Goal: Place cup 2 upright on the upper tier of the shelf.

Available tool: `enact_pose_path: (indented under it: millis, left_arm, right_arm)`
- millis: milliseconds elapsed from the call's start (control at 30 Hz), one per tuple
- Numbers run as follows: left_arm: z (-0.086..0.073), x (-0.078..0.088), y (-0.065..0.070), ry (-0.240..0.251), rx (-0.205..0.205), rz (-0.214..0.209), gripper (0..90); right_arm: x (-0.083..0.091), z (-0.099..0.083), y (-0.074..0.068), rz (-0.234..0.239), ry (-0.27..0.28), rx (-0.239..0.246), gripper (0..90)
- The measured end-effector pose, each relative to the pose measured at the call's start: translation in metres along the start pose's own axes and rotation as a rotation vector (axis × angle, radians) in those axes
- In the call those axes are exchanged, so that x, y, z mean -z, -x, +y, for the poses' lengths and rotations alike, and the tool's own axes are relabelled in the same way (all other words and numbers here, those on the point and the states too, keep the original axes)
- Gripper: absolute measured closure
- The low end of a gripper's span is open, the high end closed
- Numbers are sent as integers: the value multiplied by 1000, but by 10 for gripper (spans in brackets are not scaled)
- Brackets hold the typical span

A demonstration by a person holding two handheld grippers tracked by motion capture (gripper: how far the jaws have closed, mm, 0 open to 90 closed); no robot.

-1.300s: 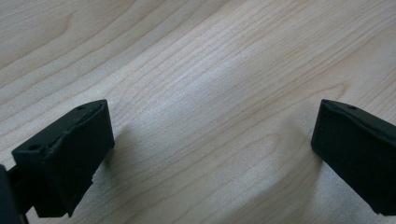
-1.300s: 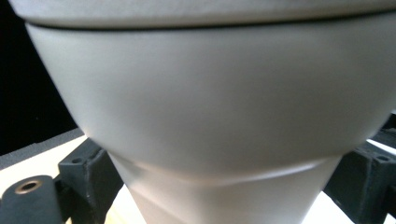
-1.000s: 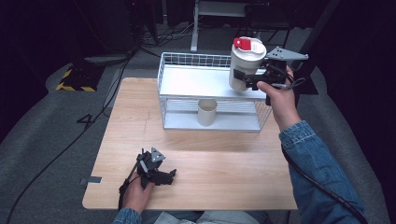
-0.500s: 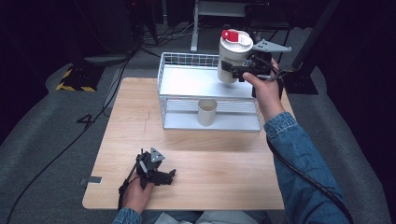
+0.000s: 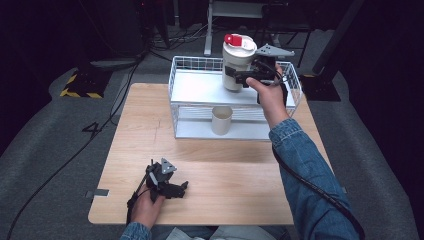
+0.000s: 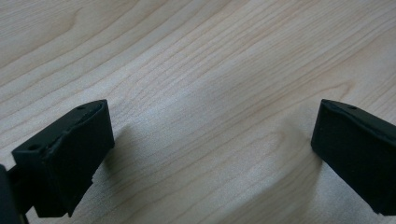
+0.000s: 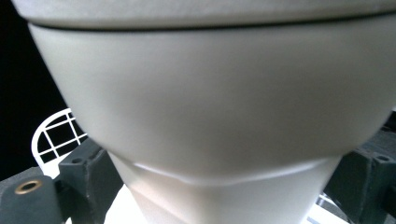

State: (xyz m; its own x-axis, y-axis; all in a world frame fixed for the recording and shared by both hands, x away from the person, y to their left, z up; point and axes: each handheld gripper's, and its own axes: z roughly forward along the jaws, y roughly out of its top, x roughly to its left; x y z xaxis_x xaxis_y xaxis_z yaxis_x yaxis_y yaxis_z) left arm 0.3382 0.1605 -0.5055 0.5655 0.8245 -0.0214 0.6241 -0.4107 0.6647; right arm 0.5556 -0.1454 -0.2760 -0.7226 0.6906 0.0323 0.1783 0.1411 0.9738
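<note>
- Right gripper (image 5: 239,76): jaws clamped on the sides of a white lidded cup (image 5: 237,64), held upright above the upper shelf of the white wire rack (image 5: 186,82).
- Cup lid: red tab on top.
- Left gripper (image 5: 181,187): jaws wide apart, holding nothing, resting on the wooden table (image 5: 235,175).
- Beige cup (image 5: 221,120): stood on the rack's lower shelf.

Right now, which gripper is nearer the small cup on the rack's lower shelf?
Right. The right gripper holds the lidded tumbler above the rack, just behind the small cup; the left gripper rests far off at the table's near edge.
</note>
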Motion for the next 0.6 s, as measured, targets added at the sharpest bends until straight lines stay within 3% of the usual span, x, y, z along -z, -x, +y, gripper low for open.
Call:
enact_pose_path:
  millis: [600]
  left_arm:
    - [0,0,0,0,-1,1,0]
  right_arm:
    - [-12,-12,-2,-6,-29,-35,104]
